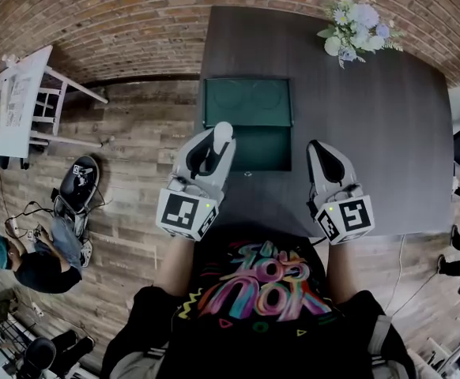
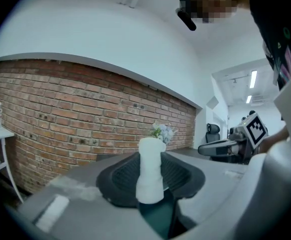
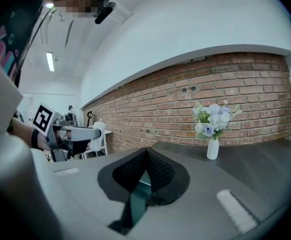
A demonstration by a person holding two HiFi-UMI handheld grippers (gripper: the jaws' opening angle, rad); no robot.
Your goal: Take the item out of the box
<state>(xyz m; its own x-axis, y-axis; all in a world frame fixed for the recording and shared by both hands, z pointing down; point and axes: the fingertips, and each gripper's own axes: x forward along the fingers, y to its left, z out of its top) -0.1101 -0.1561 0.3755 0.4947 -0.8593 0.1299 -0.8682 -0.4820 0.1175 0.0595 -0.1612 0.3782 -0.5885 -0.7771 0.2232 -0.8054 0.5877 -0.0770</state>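
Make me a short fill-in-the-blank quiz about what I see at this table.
The left gripper holds a ___ cylinder-shaped item between its fingers.
The open box on the table is ___ in colour.
The wall behind the vase of flowers is built of ___.
The right gripper holds ___.
Missing words: white; green; brick; nothing.

Illegible graffiti lettering on T-shirt (image 1: 254, 287)
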